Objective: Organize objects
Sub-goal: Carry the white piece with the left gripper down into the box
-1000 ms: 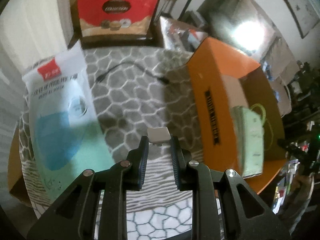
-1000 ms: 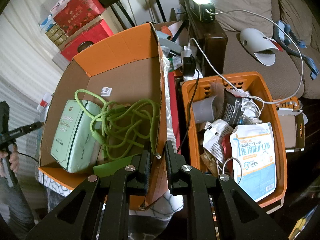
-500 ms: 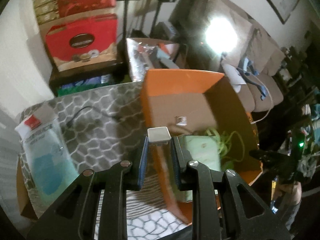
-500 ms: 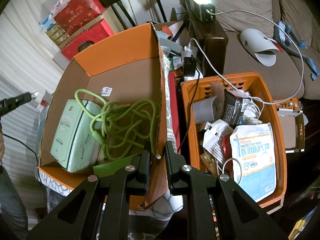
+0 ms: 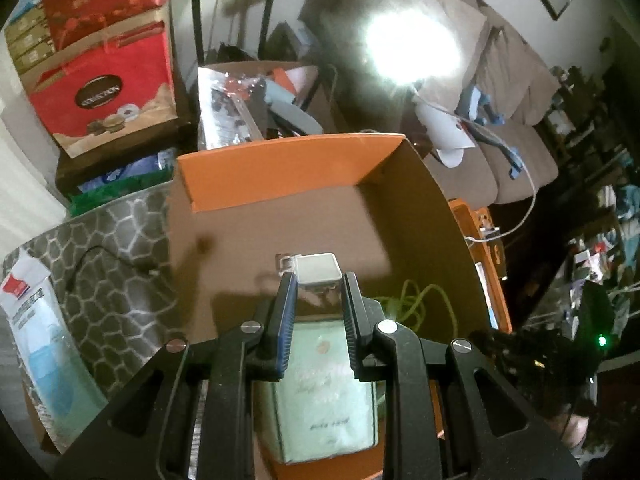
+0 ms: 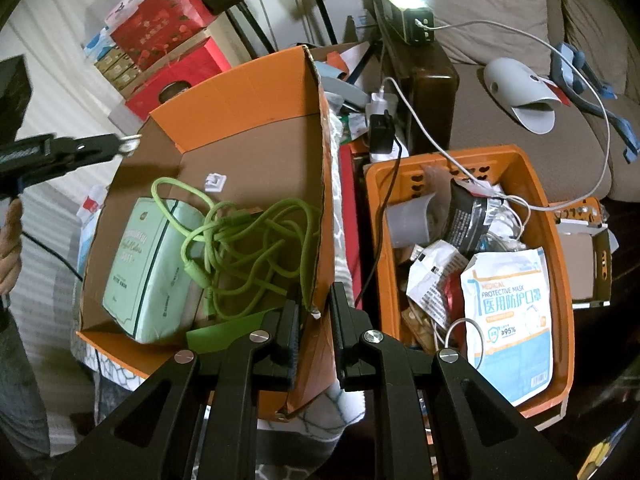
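Note:
My left gripper (image 5: 318, 280) is shut on a small white square plug (image 5: 319, 269) and holds it above the open orange cardboard box (image 5: 288, 168). In the box lie a pale green tissue pack (image 5: 328, 392), a tangled green cable (image 6: 248, 248) and a small white piece (image 6: 215, 182). My right gripper (image 6: 314, 300) is shut on the box's right wall (image 6: 320, 200). The left gripper also shows in the right wrist view (image 6: 120, 145), over the box's far left corner.
A mask packet (image 5: 36, 344) and a black cable (image 5: 100, 256) lie on the patterned table left of the box. An orange plastic basket (image 6: 560, 264) full of packets stands right of the box. Red gift boxes (image 5: 104, 80) and a sofa (image 6: 520, 40) stand behind.
My left gripper has carried the white plug from above the table to the right, over the box's interior. The right gripper has kept its hold on the box wall.

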### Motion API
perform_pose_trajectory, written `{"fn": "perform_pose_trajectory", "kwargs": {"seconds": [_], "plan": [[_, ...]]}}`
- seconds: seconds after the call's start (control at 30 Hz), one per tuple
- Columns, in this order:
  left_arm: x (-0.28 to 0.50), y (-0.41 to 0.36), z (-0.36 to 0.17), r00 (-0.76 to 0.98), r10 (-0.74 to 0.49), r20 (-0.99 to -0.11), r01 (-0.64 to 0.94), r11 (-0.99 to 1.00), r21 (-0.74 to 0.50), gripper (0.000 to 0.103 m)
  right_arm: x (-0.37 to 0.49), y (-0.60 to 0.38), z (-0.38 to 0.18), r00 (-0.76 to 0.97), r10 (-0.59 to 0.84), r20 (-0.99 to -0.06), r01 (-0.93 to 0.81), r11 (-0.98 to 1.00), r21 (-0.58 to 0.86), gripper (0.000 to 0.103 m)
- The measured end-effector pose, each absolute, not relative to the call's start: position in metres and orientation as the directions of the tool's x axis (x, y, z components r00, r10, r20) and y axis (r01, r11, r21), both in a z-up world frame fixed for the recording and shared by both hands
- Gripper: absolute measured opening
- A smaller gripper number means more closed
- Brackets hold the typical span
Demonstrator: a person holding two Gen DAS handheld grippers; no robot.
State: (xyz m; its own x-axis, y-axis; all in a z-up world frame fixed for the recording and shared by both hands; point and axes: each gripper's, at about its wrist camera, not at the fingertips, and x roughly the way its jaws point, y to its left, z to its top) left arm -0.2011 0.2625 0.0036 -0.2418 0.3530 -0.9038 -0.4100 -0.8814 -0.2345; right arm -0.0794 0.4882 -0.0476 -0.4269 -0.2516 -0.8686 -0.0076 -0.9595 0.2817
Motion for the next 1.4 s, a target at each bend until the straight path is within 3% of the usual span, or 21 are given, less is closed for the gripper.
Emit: {"fn": "perform_pose_trajectory", "kwargs": {"seconds": [0.77, 1.1, 1.4], "plan": [[-0.238, 0.333, -0.073, -0.179, 0.272, -0.945, -0.419, -0.89, -0.177, 0.021, -0.082, 0.485, -0.046, -0.424, -0.239, -0.873, -0.003, -0.964, 0.266, 0.013], [-0.253, 0.336, -0.103, -0.117, 0.207, -0.971, -0.393, -0.908, -0.146, 0.021, -0.082, 0.485, -0.047, -0.423, -0.237, -0.874, -0.002, -0.965, 0.263, 0.013], [-0.265, 0.331, -0.111, -0.116, 0.219, -0.969, -0.363, -0.917, -0.164, 0.021, -0.082, 0.485, -0.047, -0.423, -0.238, -0.874, -0.004, -0.965, 0.264, 0.013]]}}
